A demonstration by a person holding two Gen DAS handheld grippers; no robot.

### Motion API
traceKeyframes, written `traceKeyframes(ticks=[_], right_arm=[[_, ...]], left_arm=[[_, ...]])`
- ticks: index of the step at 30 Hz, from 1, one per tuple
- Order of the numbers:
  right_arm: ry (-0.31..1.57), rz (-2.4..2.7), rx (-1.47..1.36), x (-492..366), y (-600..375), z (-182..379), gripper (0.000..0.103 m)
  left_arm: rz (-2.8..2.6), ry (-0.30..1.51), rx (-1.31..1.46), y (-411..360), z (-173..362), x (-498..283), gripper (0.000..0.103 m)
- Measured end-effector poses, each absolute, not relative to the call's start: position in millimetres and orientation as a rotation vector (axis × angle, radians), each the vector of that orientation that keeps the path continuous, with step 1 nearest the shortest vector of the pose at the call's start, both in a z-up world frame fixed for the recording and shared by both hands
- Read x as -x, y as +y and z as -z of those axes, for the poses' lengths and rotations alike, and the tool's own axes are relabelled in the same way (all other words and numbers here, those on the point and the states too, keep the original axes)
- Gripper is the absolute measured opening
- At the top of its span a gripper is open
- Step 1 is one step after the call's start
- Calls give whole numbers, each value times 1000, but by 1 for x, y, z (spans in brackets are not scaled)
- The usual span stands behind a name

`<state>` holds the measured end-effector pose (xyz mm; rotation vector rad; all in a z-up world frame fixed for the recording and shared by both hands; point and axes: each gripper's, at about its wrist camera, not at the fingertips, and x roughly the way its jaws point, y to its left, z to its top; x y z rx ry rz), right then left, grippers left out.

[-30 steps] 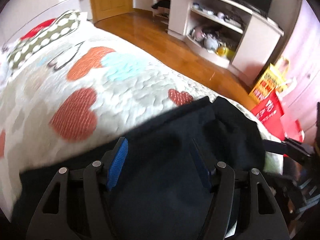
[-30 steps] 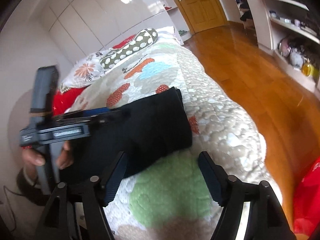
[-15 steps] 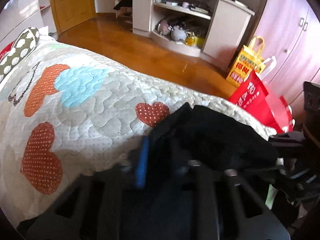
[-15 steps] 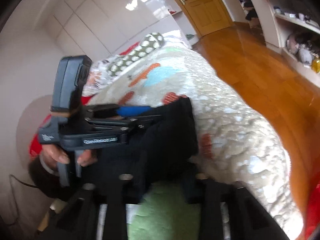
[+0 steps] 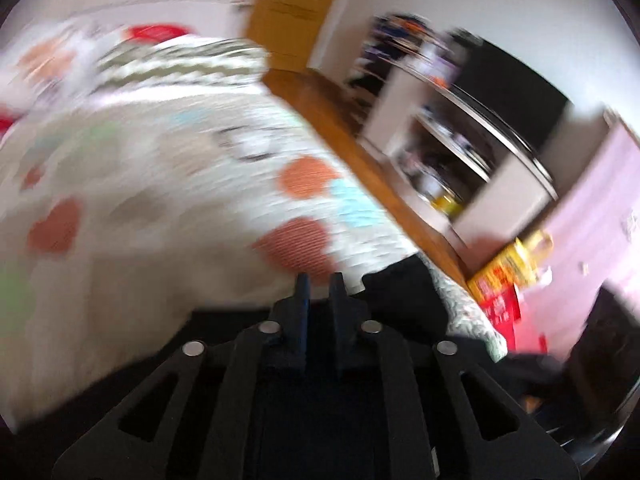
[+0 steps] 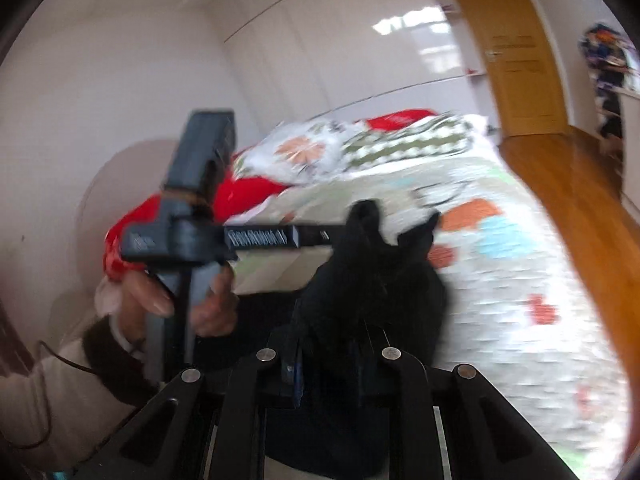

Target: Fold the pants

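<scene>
On my left wrist view the left tool [image 5: 319, 285] has its fingers nearly pressed together, a thin slit between the tips; whether cloth sits in that slit I cannot tell. The pants [image 5: 404, 300], dark, soft and matte, lie under and beside it on the bed [image 5: 160, 208], close to the bed's edge by the wooden floor [image 5: 360, 136].

On my right wrist view the right tool [image 6: 328, 364] is pinching the pants [image 6: 376, 280]: the black fabric bunches up from between its fingers into a limp peak with two pointed corners. The quilt is puffy, stitched, with orange, blue and green patches. A spotted long pillow [image 6: 408, 144] and something red [image 6: 248, 196] lie at the head end.

The left tool's body [image 6: 208, 236], grey and boxy, crosses in front of the fabric, gripped by my left hand [image 6: 180, 300]. Open shelves [image 5: 452, 160] hold blurred clutter; a yellow bag [image 5: 508, 268] and a red bag [image 5: 500, 304] stand on the floor.
</scene>
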<state>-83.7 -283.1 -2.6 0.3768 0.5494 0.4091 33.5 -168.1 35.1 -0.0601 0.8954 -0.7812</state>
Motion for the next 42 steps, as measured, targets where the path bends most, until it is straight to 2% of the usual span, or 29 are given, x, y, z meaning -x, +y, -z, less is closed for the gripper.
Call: traceKeyframes(ticks=[1,3,4,6,8,10,14,17,22,24,26,31,35,39,40,42], right_arm=[[589,-425,-360,72,-262,16,19],[772,-473,-347,51,-224,47,40],[825,-515,-354,49,-215,55,40],[783,-538,-332,63,-211,51,43],[731,-569,-310,79,-225,37,44],[700,-540,-303,89,-245,30,47],[714,-360,-290,90,-286,37,49],[763,-326,-403,81,-304,54,49],[770,-324,-455,85,-315,64,49],[765,-323,-451,93,-309,62,49],[747,-317,-427,94,-309,54,49],[699,-311,-335,91,-302,34,49],[740,-325,-308,73,-286,43,49],[868,-322,-254,50,-264,74,49],[856,-315,-228,52,-262,72,49],[845,-301,-201,56,-261,64,48]], left_arm=[[747,904,82,-150,-31,-33,23],[670,924,98,-124,-20,-26,27],[649,931,105,-114,-17,-21,27],[622,955,128,-96,-9,-12,28],[605,969,147,-88,-1,1,41],[612,972,165,-87,4,12,48],[656,1001,203,-100,13,25,49],[631,1032,152,-122,22,32,55],[623,1068,102,-155,39,41,55],[606,1055,92,-162,39,42,26],[599,1073,144,-157,35,41,19],[560,978,145,-130,10,61,18],[476,998,107,-120,26,64,19],[430,1020,138,-113,34,65,25],[422,1012,137,-110,31,67,28],[411,997,132,-106,26,73,29]])
